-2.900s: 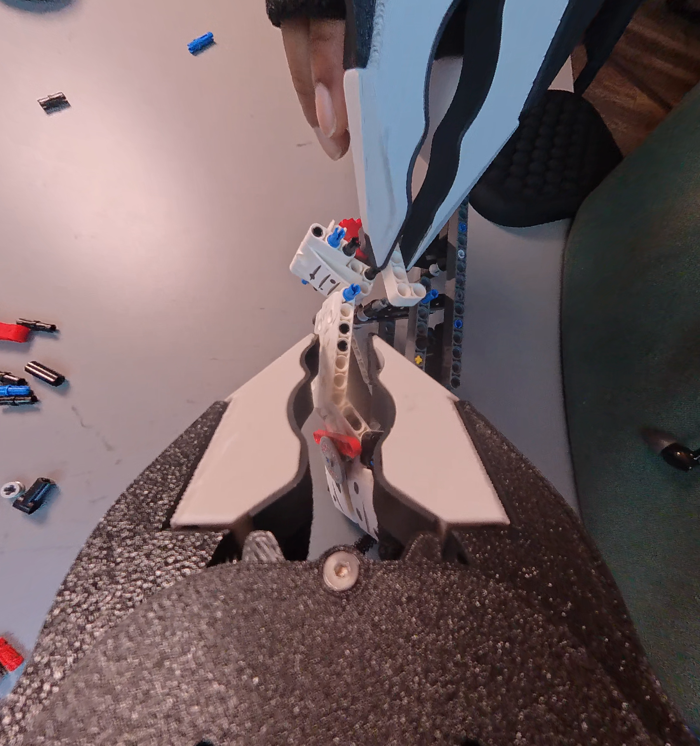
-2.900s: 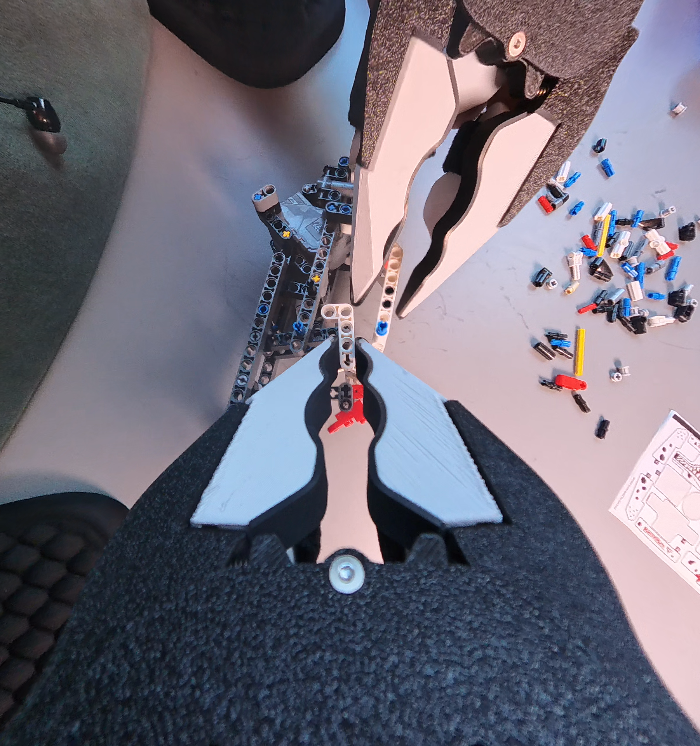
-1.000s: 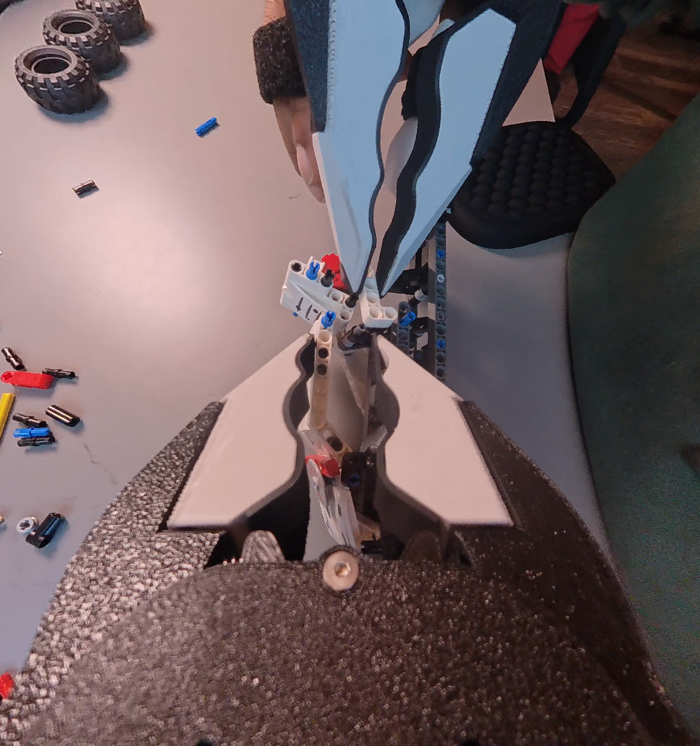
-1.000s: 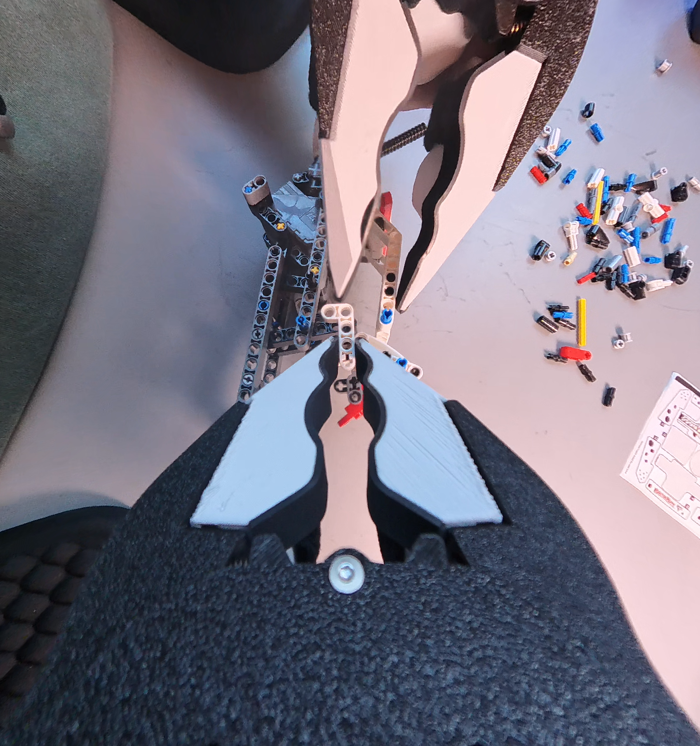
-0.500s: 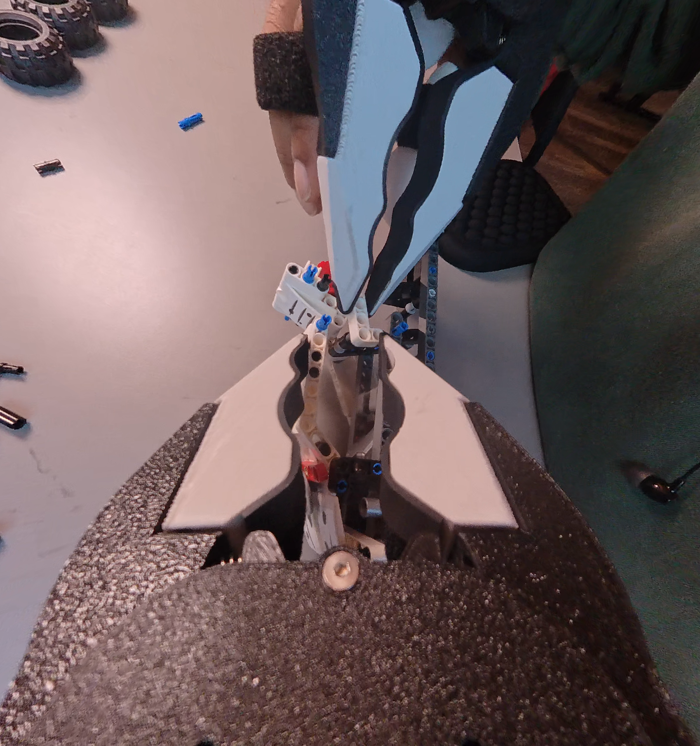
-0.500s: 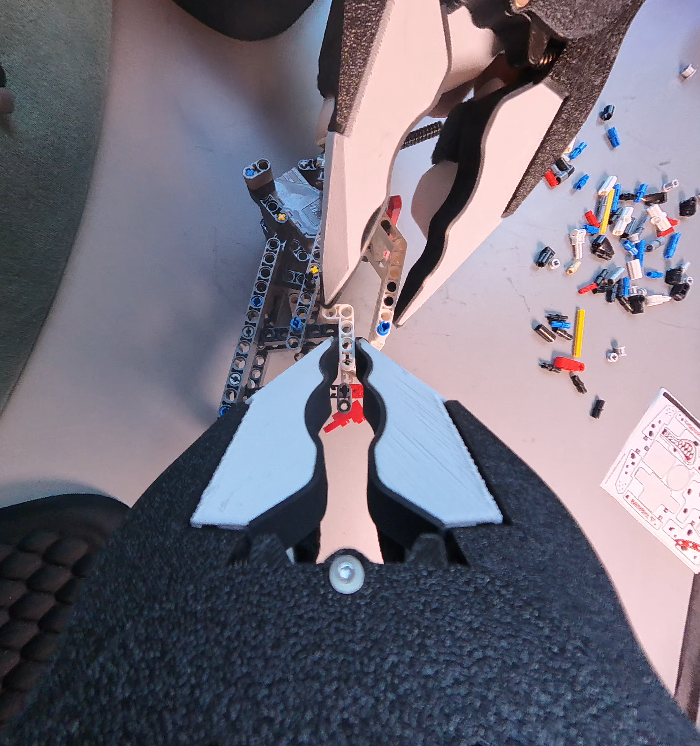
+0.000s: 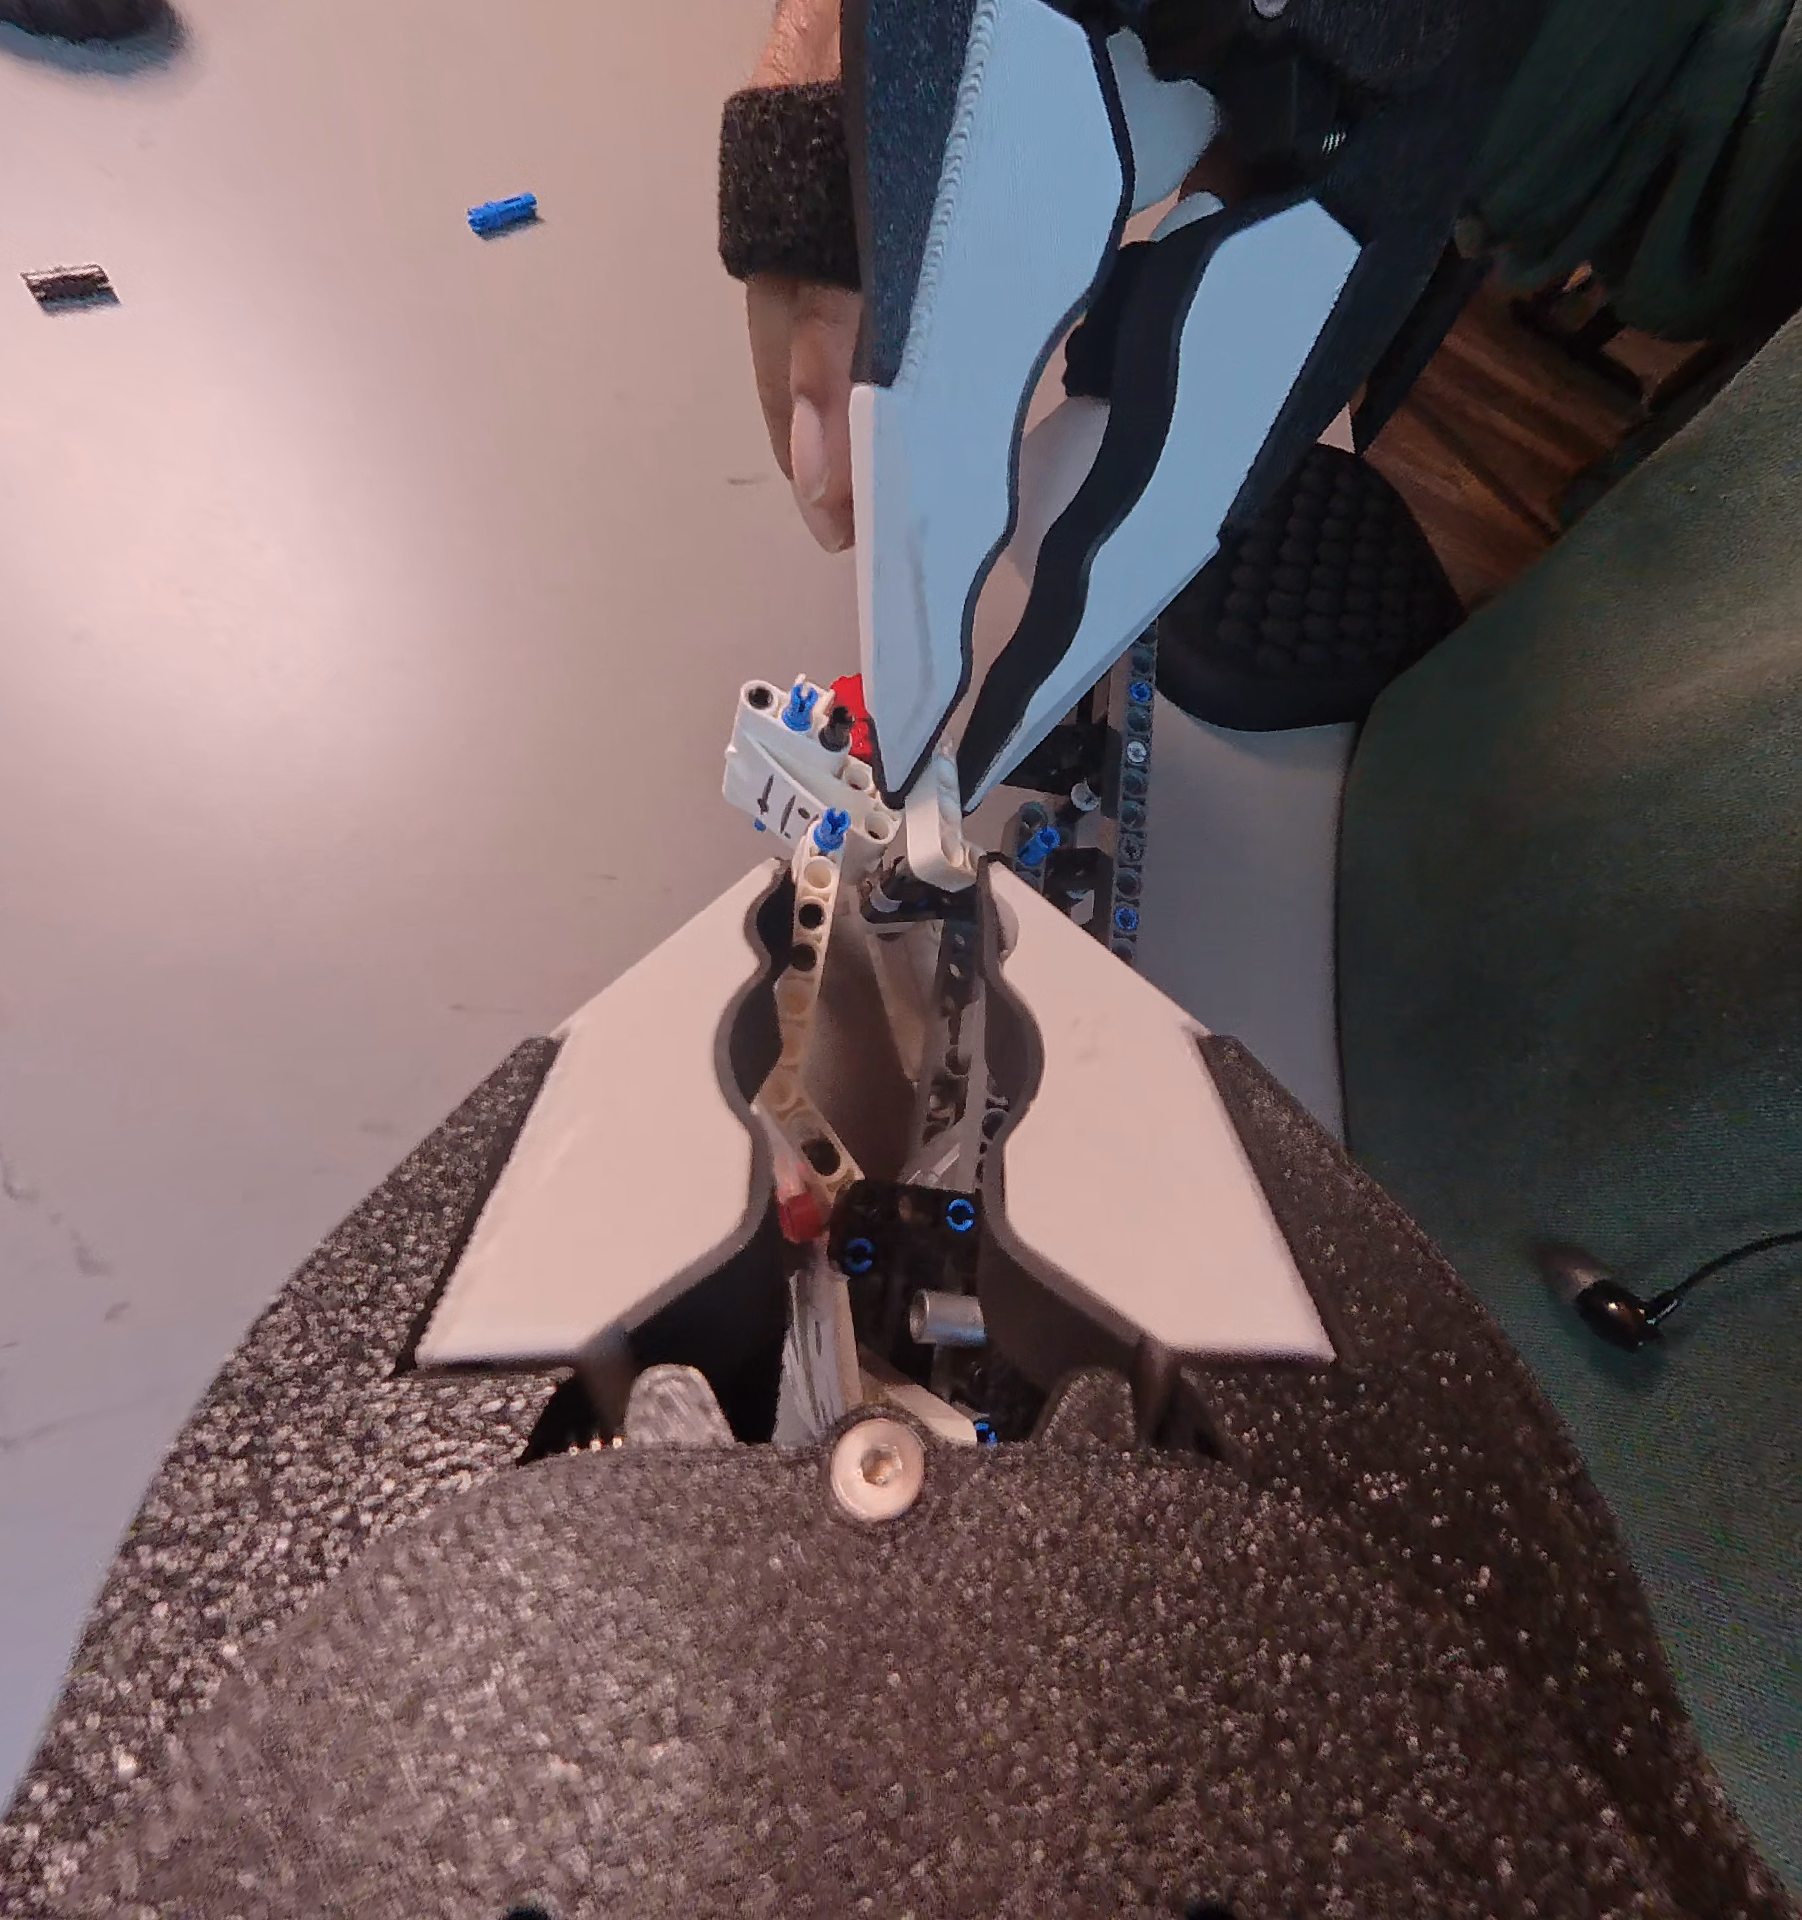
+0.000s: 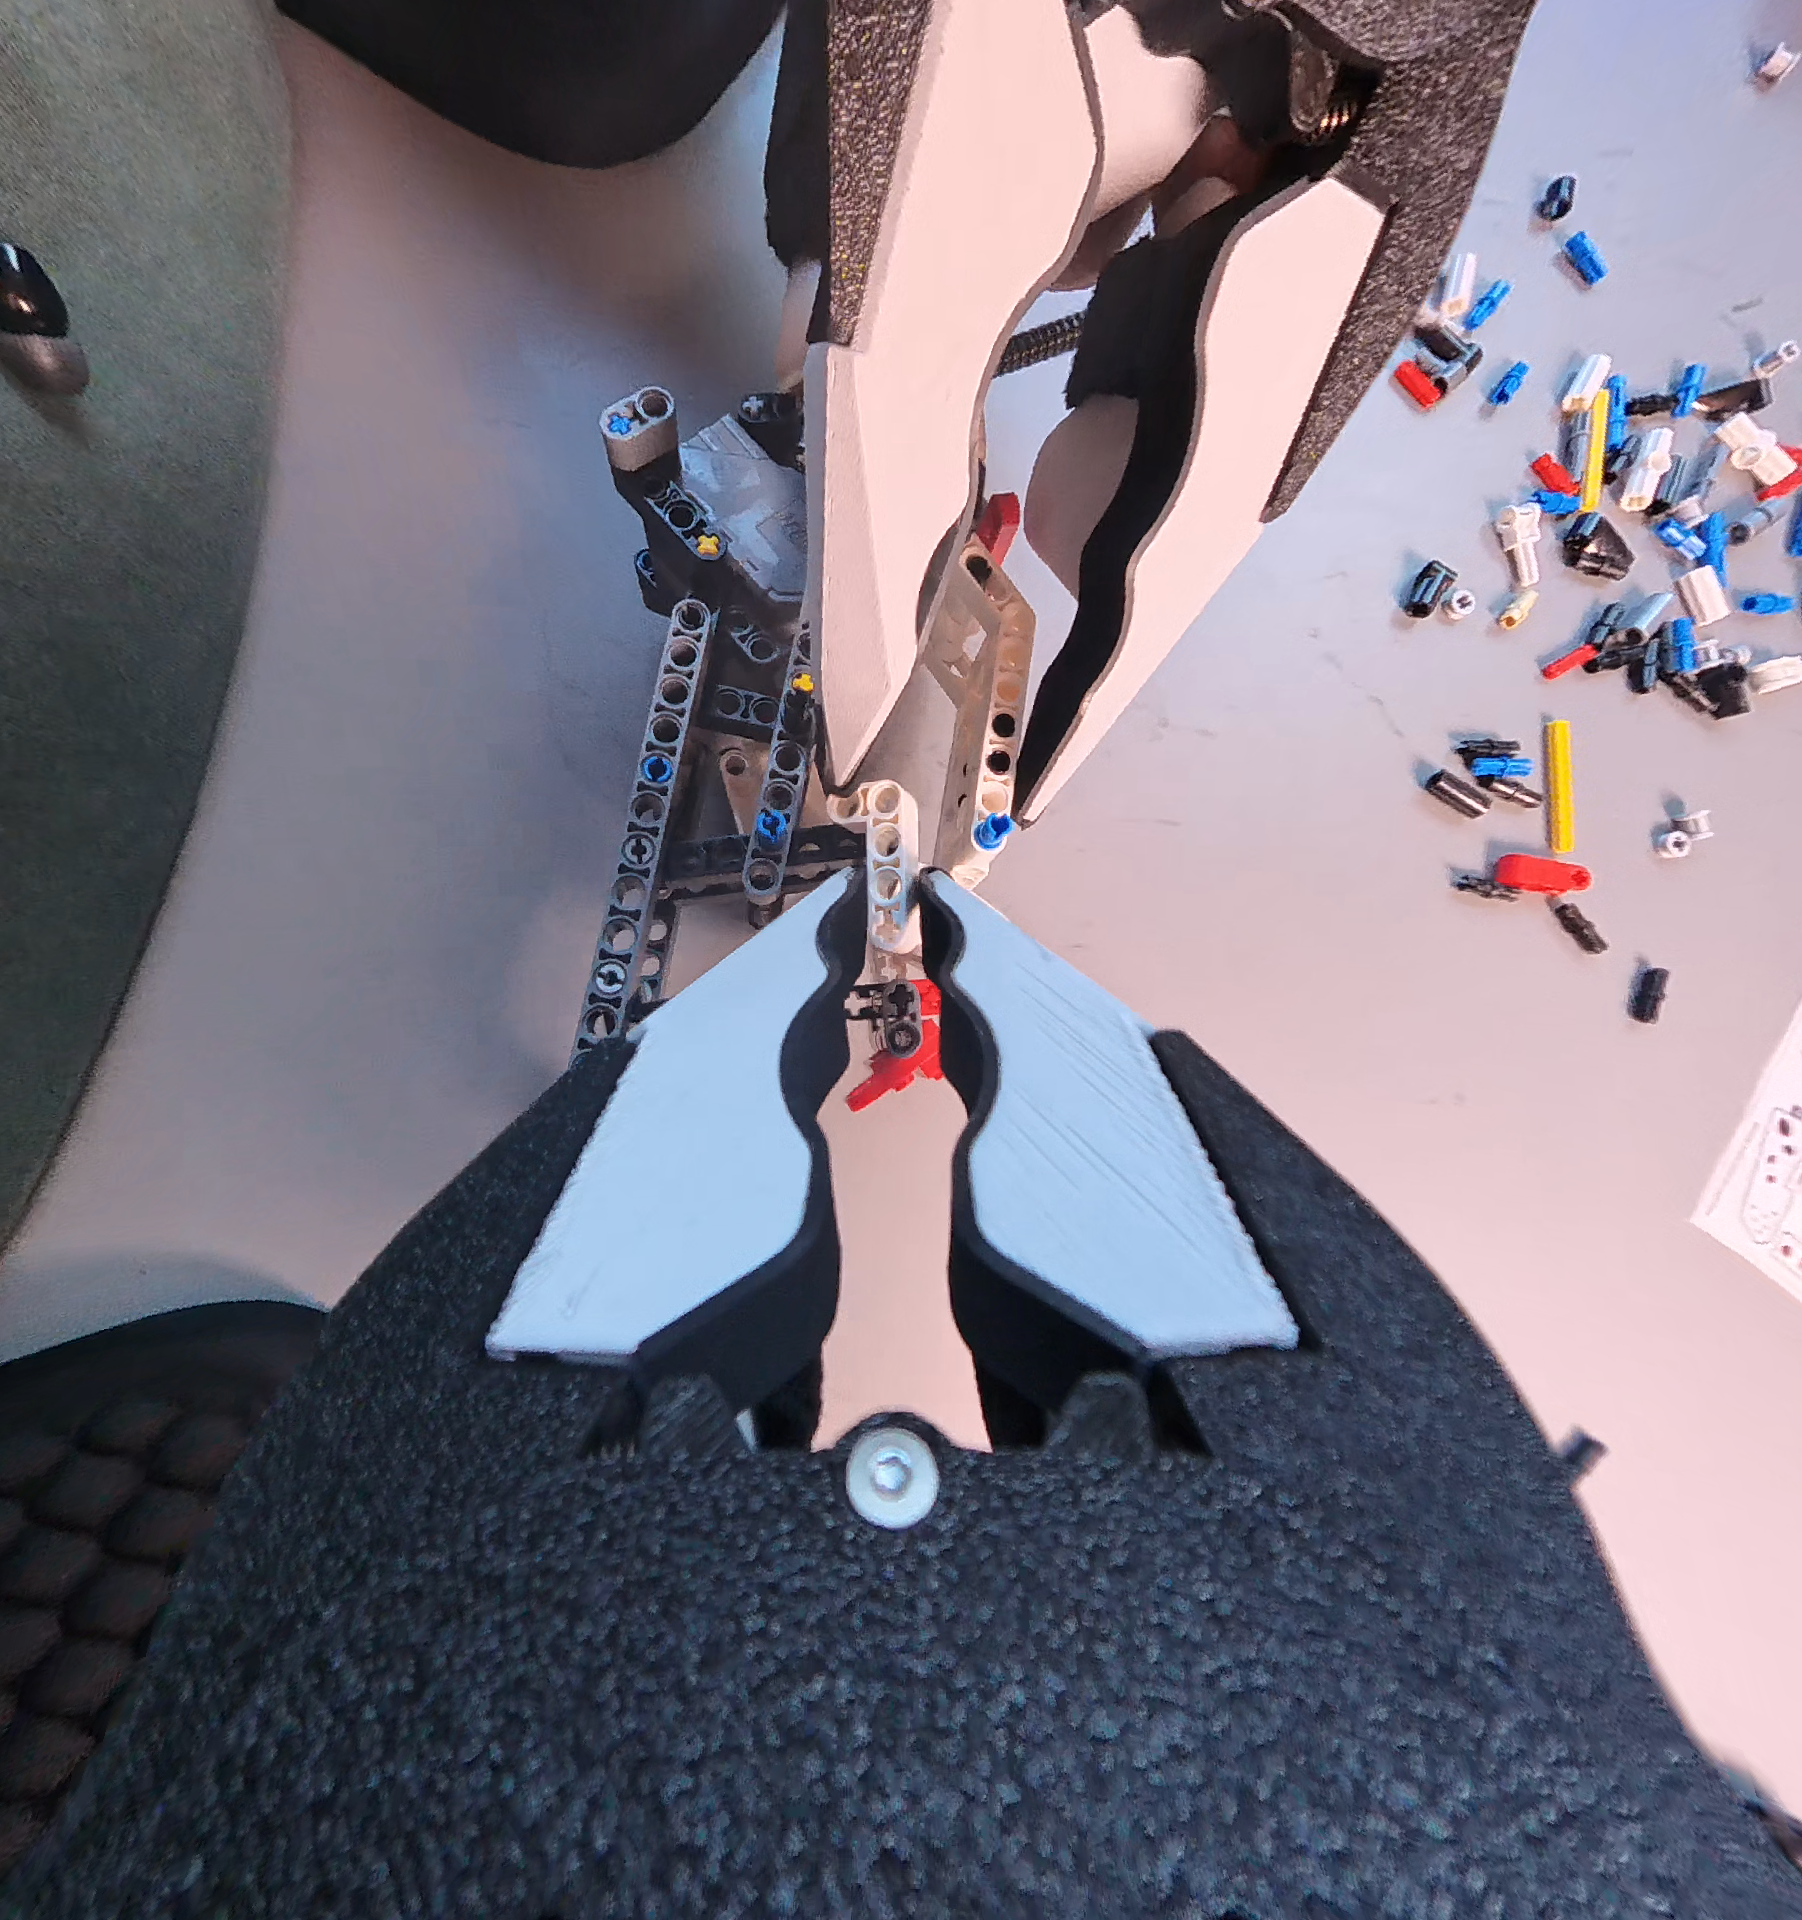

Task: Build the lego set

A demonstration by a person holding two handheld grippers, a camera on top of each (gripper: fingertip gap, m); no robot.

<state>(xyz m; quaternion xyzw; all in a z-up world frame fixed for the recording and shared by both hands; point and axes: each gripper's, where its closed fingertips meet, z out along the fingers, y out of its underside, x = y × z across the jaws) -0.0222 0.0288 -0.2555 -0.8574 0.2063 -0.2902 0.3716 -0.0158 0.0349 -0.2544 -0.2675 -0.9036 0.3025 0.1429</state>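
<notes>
Right wrist view, right claw [image 8: 889, 883] pinching white beam [image 8: 884, 842], table edge [image 8: 284, 623] left

left gripper [image 7: 876, 883]: speckled grey shell, pale fingers | right gripper [image 8: 889, 894]: black shell (silver screw each)

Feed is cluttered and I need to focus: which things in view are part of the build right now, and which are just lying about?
In use:
- left tool, shut on the Lego model
- right tool, shut on the white beam

Lying about:
- loose parts pile
- yellow axle
- sticker sheet
- blue pin
- green cushion
</notes>
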